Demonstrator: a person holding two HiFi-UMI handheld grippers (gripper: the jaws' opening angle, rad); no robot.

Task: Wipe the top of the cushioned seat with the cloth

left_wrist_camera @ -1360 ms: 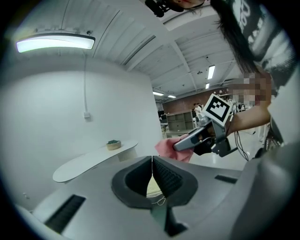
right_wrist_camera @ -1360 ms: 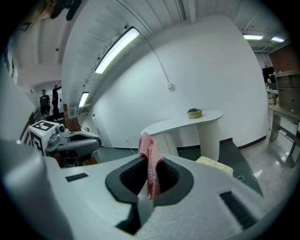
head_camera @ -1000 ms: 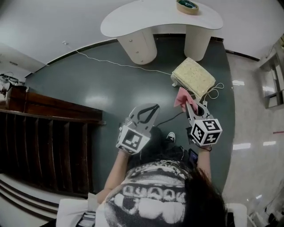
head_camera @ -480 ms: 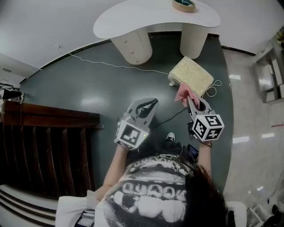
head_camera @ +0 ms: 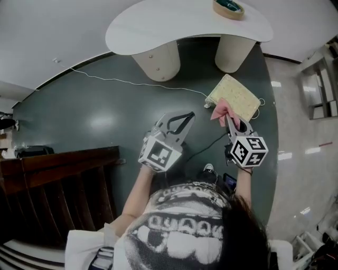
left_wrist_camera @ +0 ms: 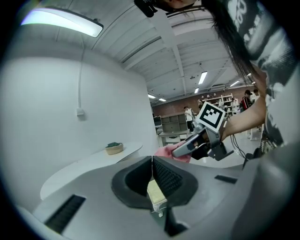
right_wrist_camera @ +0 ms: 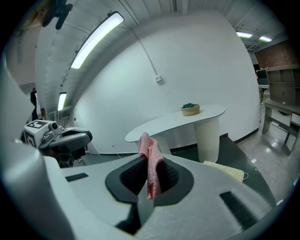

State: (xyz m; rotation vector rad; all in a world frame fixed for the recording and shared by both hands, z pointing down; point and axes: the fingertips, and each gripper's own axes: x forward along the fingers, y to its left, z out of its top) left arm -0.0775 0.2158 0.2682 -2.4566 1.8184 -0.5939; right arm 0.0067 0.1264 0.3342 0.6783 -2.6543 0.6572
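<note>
The cushioned seat point(head_camera: 236, 95) is a cream square pad lying on the dark floor in front of the white table. A pink cloth point(head_camera: 223, 108) hangs from my right gripper point(head_camera: 231, 117), which is shut on it and held at the seat's near left edge. In the right gripper view the cloth point(right_wrist_camera: 150, 161) stands up between the jaws, with the seat point(right_wrist_camera: 226, 169) low on the right. My left gripper point(head_camera: 185, 118) is shut on nothing and hovers over the floor, left of the seat. In the left gripper view the seat point(left_wrist_camera: 154, 192) shows behind its jaws.
A white kidney-shaped table point(head_camera: 179, 23) on two round legs stands beyond the seat, with a small bowl point(head_camera: 228, 7) on top. A white cable point(head_camera: 132, 80) runs across the floor. Dark wooden furniture point(head_camera: 58, 174) fills the left. My shoe point(head_camera: 208, 169) shows below the grippers.
The view has shifted and both grippers have come a little nearer the seat. The cloth now hangs at the seat's near edge. Both jaws stay as they were.
</note>
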